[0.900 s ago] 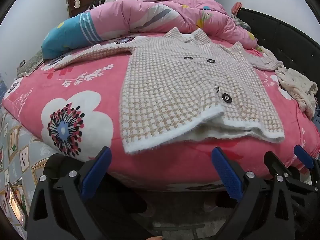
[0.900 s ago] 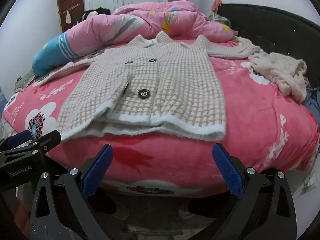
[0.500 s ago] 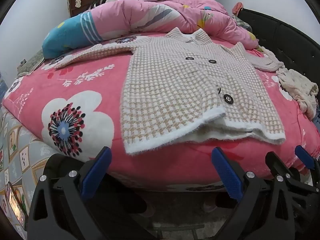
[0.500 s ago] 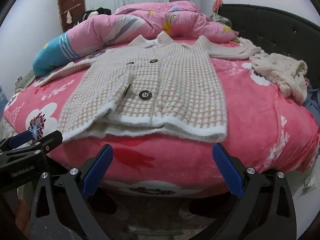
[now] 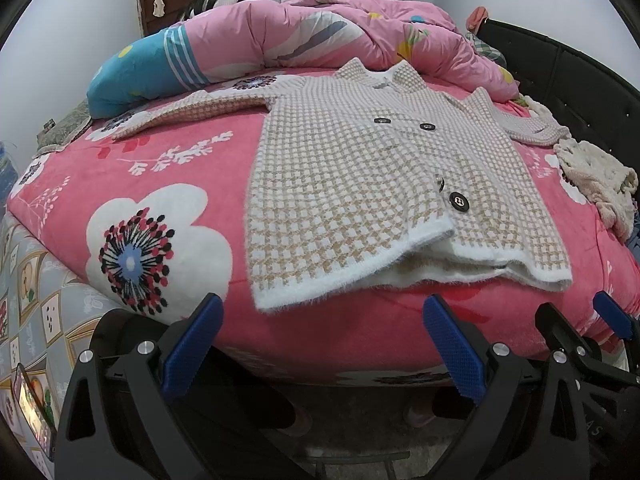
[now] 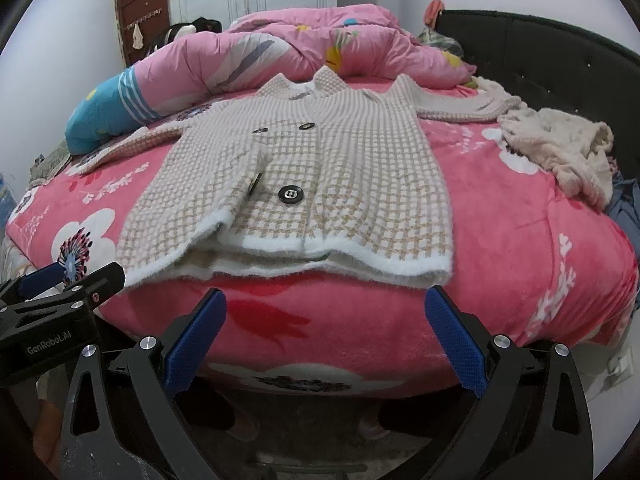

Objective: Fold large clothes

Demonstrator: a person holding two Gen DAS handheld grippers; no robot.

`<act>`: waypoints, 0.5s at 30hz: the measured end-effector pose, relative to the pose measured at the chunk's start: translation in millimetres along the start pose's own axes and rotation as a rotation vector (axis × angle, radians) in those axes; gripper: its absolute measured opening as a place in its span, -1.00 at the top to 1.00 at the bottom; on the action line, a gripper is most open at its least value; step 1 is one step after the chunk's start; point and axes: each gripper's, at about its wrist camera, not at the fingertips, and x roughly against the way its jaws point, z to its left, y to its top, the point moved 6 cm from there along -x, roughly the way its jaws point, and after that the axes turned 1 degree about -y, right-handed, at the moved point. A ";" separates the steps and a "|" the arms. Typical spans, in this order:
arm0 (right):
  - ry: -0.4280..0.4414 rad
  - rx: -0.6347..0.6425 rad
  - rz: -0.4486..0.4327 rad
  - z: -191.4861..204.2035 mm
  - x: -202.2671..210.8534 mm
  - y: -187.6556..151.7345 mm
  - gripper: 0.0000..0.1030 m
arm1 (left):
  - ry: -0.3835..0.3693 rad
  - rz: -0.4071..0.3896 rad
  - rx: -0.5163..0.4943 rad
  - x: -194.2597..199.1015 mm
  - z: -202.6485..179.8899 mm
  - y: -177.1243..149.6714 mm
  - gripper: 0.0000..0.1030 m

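A beige and white checked knit coat [image 5: 360, 184] with dark buttons lies spread flat on the pink flowered bed [image 5: 168, 184], sleeves out to both sides, white hem toward me. It also shows in the right wrist view [image 6: 320, 184]. My left gripper [image 5: 320, 344] is open and empty, just below and in front of the hem's left part. My right gripper [image 6: 324, 340] is open and empty, below the hem's right part. The right gripper also shows at the lower right of the left wrist view [image 5: 592, 344], and the left gripper shows at the left of the right wrist view [image 6: 68, 292].
A rolled pink and blue quilt [image 5: 280, 48] lies along the far side of the bed. A cream fluffy garment [image 6: 560, 148] lies at the right edge beside the black headboard [image 6: 560, 64]. A door and wardrobe stand behind. The floor lies below the bed's near edge.
Both grippers have edged slightly closer to the bed and a little upward; the coat looks a bit larger. Nothing was grasped; the coat has not moved.
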 end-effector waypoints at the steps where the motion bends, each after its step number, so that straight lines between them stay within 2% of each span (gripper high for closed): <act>1: 0.002 -0.001 0.000 -0.5 0.4 0.3 -0.85 | 0.000 0.000 0.000 0.0 0.0 0.0 -0.91; 15: 0.004 0.000 -0.001 -1.0 5.4 3.7 -0.85 | 0.002 -0.007 0.003 3.1 2.5 1.5 -0.91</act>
